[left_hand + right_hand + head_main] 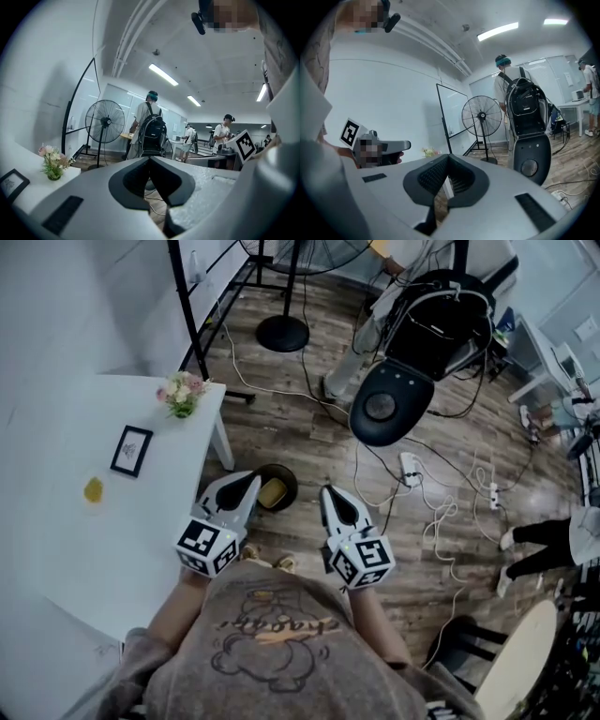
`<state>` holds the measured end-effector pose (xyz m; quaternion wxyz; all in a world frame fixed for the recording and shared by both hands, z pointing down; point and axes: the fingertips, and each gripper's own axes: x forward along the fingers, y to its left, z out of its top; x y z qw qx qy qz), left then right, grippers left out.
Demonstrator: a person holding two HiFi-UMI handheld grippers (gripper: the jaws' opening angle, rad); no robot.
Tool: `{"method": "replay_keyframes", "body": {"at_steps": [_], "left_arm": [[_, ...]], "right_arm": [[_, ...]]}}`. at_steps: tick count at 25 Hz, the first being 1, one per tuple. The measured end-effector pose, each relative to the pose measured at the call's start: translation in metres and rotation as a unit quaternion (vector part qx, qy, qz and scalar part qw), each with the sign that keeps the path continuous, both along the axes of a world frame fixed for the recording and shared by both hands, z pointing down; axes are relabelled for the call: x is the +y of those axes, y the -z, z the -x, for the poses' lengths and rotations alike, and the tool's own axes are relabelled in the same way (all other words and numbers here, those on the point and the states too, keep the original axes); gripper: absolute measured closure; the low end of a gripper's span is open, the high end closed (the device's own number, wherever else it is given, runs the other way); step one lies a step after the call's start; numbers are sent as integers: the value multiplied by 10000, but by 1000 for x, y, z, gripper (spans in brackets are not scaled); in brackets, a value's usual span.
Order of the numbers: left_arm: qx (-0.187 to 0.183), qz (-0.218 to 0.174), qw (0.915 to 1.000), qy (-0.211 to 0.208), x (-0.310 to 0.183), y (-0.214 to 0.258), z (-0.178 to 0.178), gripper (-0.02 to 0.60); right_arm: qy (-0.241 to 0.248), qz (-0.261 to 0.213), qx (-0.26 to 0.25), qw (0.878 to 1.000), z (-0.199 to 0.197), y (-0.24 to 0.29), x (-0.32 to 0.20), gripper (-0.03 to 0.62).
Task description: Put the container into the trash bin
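Beside the white table [56, 549], down on the wooden floor [309, 362], a small dark round trash bin [292, 486] sat between the two gripper tips. A yellowish container [273, 491] lay inside it. Both the left gripper [253, 481] and the right gripper [327, 491] had their jaws pressed together on nothing. To my eye the drop was done, and the next move was only to draw both hands back clear. The left gripper's body covered part of the bin's rim. The container was too small to make out properly, and neither gripper view showed the bin.

Rm w/ wood floor [281, 418] & loose cables [441, 521], white table [66, 559] left, standing fan [105, 122], ceiling strip lights [163, 74].
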<state>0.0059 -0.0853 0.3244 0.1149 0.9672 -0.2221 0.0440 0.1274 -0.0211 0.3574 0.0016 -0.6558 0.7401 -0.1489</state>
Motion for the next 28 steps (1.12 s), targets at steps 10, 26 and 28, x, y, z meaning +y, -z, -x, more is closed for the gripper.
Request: {"method": "replay_keyframes", "body": {"at_steps": [10,26,28], "left_arm": [[23,91,9999,85,-50,-38,19,577],[-77,202,9988,449,-3,-59,15,578],[-53,208,9988,450,-3,-59,13,578]], "right_arm": [[-115,50,234,9996,12,-24,-47,593],[-98,105,217,9997,-11,-46,9,593],[-85,100,186,9997,-12,-44,9,594]]}}
